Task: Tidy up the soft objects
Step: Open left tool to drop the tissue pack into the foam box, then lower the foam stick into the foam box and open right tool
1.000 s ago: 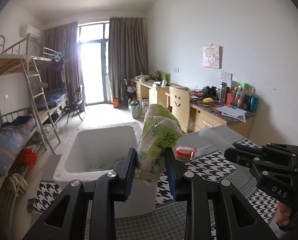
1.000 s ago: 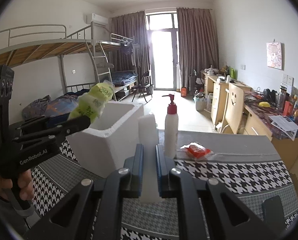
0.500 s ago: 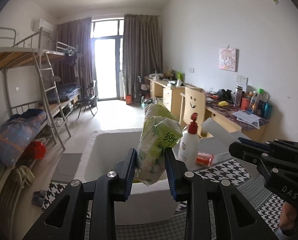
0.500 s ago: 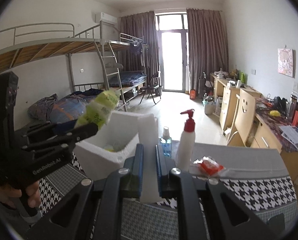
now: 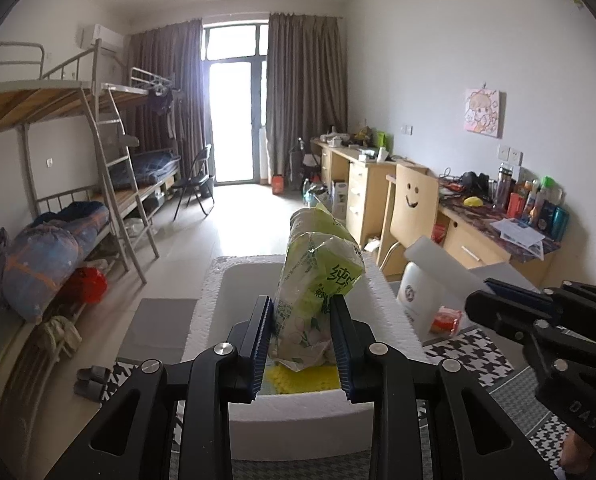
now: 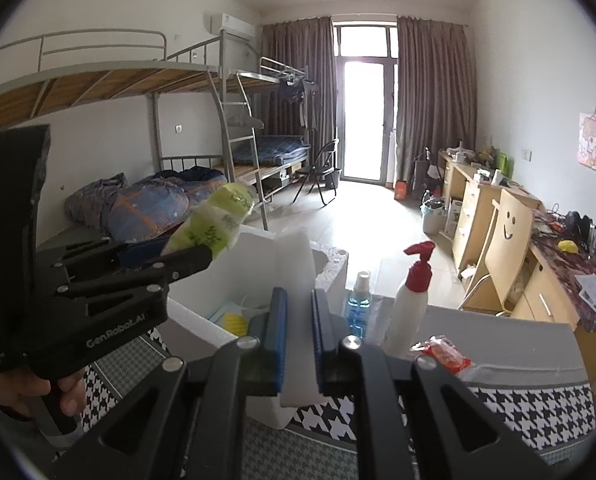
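- Two grippers show, one in each hand: the left gripper [image 5: 301, 334] and the right gripper [image 6: 299, 334].
- One green packet [image 5: 317, 280], one white foam sheet [image 6: 294, 272], one white foam box [image 5: 294, 400].
- Ahead of the right gripper stand two bottles: a white pump bottle [image 6: 409, 304] with a red top, and a small blue bottle [image 6: 357, 308] just left of it.
- One red wrapped packet [image 6: 443, 354] lies to the right of the pump bottle.
- Something yellow [image 5: 298, 378] lies on the floor of the box, below the left gripper's tips.
- The box and bottles stand on a table with a black-and-white houndstooth cloth [image 6: 537, 404].
- The room is a dormitory: a metal bunk bed [image 6: 138, 80] to the left, wooden desks [image 5: 377, 184] and a chair with a smiley face [image 5: 413, 200] to the right, a curtained glass door [image 6: 363, 120] far ahead.
- The left gripper's jaws are partly closed and clamp the lower part of the green packet, which stands upright between them, over the open box.
- The right gripper's jaws are nearly closed and pinch the foam sheet, which rises upright between them, beside the box's near corner.
- A hand [image 6: 34, 388] grips the left gripper's handle.
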Motion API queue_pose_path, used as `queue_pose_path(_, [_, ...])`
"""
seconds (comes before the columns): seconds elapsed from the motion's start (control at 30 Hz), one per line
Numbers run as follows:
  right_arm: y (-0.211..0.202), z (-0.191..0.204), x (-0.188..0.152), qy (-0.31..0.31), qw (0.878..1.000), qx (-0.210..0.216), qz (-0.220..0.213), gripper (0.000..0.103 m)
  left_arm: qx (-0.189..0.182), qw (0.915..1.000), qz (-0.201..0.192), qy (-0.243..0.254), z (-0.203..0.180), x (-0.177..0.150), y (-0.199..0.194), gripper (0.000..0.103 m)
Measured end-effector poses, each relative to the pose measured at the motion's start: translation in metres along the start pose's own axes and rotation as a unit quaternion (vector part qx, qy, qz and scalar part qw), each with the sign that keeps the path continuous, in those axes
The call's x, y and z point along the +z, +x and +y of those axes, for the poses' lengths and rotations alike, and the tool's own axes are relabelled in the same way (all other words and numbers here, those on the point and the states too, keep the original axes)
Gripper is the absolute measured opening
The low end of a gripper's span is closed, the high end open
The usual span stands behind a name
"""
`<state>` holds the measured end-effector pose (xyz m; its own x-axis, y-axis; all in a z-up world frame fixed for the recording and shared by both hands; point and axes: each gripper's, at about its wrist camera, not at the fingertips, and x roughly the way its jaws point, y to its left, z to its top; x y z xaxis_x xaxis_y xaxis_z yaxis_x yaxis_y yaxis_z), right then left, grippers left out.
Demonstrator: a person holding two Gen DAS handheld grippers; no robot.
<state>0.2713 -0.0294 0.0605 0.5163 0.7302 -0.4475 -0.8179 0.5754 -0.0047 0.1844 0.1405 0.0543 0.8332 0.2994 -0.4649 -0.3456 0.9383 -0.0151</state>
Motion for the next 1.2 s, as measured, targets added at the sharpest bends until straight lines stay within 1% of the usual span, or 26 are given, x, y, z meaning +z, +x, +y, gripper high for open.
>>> queue_pose_path(0.27, [0.012,0.004,0.005,-0.001,1.0,0.0,0.011,0.015,-0.007,0.9994,0.032,-0.006,0.006,0.0,0.027,0.031])
queue_pose_path(0.33, [0.013,0.001,0.005,0.001,1.0,0.001,0.012,0.015,-0.01,0.999,0.042,-0.007,0.01,0.0,0.035,0.038])
queue_pose_path(0.4, [0.014,0.001,0.006,0.001,1.0,0.001,0.013,0.015,-0.007,0.9986,0.052,-0.014,0.016,-0.001,0.039,0.061])
queue_pose_path(0.43, [0.015,0.0,0.006,0.002,1.0,0.0,0.014,0.015,0.005,0.9986,0.049,-0.02,0.02,-0.002,0.037,0.073])
queue_pose_path(0.47, [0.015,-0.001,0.006,0.001,1.0,0.0,0.014,0.015,0.014,0.9989,0.038,-0.022,0.022,-0.002,0.033,0.079])
queue_pose_path(0.5, [0.015,-0.002,0.005,0.0,1.0,0.001,0.014,0.015,0.017,0.9991,0.032,-0.022,0.022,-0.001,0.03,0.087])
queue_pose_path(0.57, [0.015,-0.002,0.005,0.0,1.0,0.0,0.014,0.015,0.025,0.9992,0.017,-0.026,0.025,-0.002,0.022,0.096])
queue_pose_path(0.8, [0.019,0.001,0.007,-0.005,1.0,0.006,0.018,0.015,0.043,0.9985,0.001,-0.033,0.039,-0.003,0.001,0.101])
queue_pose_path(1.07, [0.03,0.008,0.012,-0.017,0.999,0.018,0.022,0.015,0.055,0.9977,-0.008,-0.04,0.05,-0.002,-0.013,0.102])
queue_pose_path(1.2, [0.042,0.013,0.013,-0.024,0.999,0.02,0.031,0.015,0.062,0.9971,-0.015,-0.042,0.055,-0.004,-0.02,0.102])
